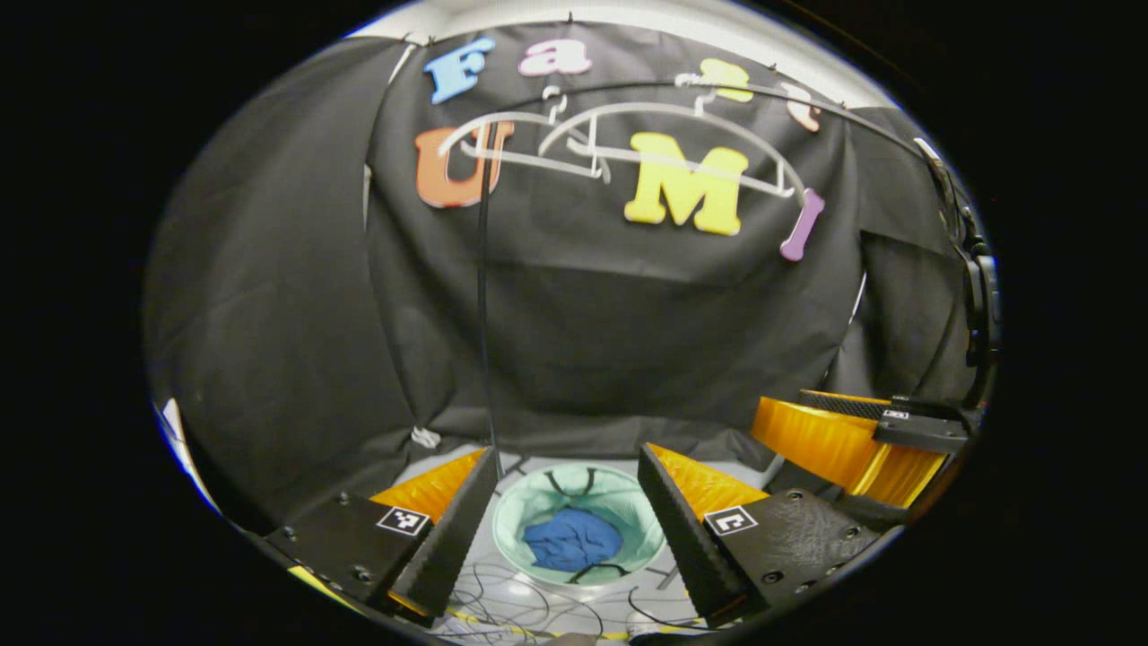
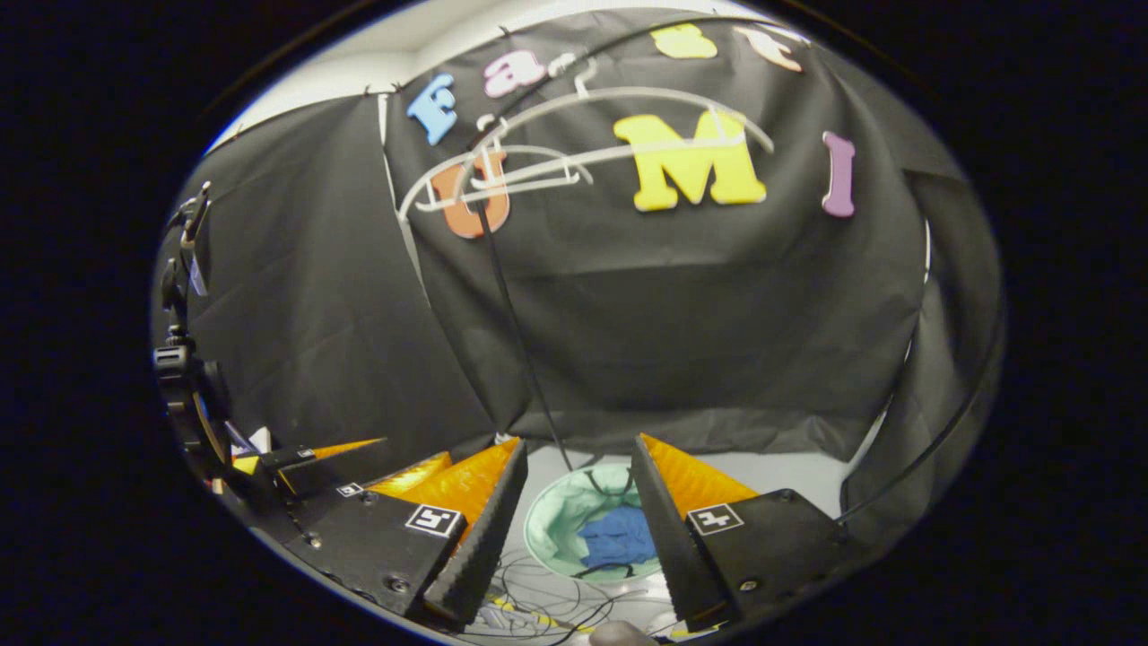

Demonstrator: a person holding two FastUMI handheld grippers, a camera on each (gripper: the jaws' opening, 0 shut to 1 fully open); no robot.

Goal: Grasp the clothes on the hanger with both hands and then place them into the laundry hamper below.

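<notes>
Both tongs were found open and empty. In the left gripper view, the left gripper held its two orange-and-black fingers well apart, nothing between them; the right gripper showed at the right edge, beside it. In the right gripper view, the right gripper likewise stood with fingers spread wide and gripping nothing, and the left gripper appeared at the lower left, near it.

Next in size, two white hangers hung bare from a thin dark rail near the top of the booth; the same hangers were seen high in the right gripper view.

Below, on the pale floor, stood the round, pale green laundry hamper, seen between the left gripper's fingers. The blue clothes lay crumpled inside it, at the bottom. In the right gripper view, the hamper and the clothes were partly hidden behind one finger.

Thin dark cables lay loose on the floor, just beside the hamper.
</notes>
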